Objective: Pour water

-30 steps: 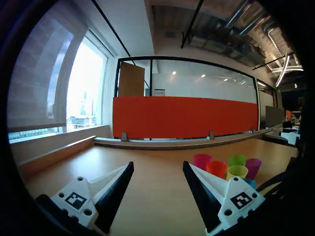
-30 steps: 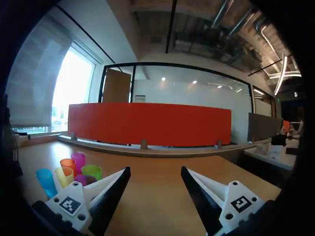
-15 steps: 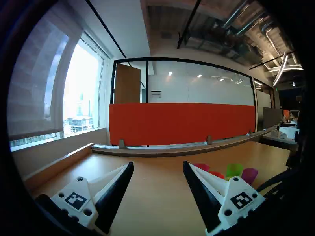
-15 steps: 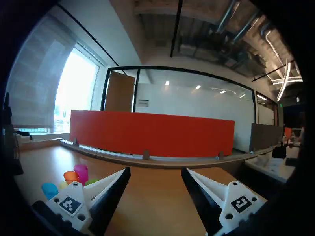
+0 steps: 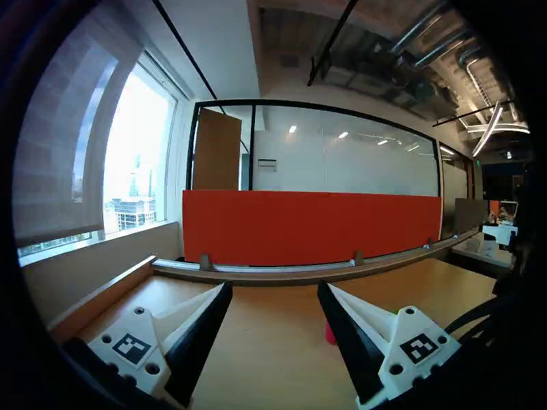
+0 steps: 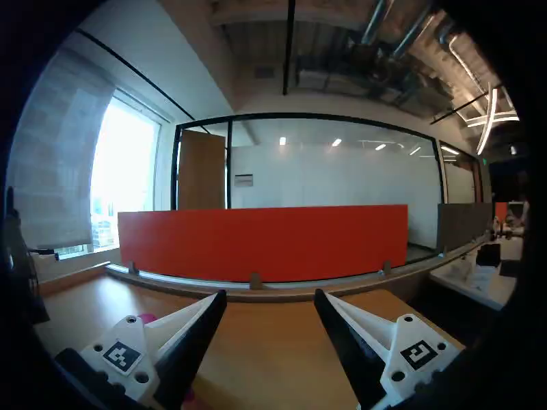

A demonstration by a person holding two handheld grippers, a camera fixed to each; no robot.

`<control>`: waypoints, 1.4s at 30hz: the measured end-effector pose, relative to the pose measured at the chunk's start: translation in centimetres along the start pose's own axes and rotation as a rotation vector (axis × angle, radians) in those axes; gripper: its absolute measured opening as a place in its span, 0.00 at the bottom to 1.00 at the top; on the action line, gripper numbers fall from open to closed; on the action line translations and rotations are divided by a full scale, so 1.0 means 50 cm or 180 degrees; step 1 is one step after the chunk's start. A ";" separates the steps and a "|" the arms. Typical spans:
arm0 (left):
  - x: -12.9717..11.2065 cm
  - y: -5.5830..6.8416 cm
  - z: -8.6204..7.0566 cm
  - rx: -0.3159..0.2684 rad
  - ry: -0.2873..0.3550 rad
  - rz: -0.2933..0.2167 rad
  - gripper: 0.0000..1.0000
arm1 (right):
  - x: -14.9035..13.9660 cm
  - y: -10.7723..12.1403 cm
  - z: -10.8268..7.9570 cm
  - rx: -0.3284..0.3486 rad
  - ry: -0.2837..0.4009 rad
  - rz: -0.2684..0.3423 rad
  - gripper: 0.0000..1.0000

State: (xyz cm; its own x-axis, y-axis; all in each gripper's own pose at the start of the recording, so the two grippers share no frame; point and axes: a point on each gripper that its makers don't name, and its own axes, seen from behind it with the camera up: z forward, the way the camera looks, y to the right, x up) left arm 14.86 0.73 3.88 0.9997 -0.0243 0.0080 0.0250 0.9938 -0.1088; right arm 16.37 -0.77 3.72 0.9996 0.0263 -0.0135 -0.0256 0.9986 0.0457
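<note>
We log left gripper (image 5: 275, 326) and right gripper (image 6: 270, 326) spread wide, empty; pink cup (image 6: 146, 318) ungrasped, 0 water poured yet.

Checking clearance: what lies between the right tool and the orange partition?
Right gripper view: bare wooden tabletop from the right tool to the grey rail beneath the orange partition.

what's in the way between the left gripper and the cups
Nothing visible stands in the way. The left gripper is open over bare table. A sliver of a reddish cup peeks out beside one finger, and the rest of it is hidden behind that finger.
</note>
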 end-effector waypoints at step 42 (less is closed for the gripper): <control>0.013 0.115 0.026 -0.1055 -0.0381 0.0652 0.92 | 0.007 -0.098 0.003 0.1175 -0.0478 -0.0934 1.00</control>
State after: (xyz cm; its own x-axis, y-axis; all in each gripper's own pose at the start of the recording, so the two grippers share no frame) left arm 15.67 6.55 4.53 0.9770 0.2028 0.0666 -0.1545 0.8873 -0.4345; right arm 16.85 -5.66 3.63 0.9557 -0.2874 0.0641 0.2369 0.8796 0.4126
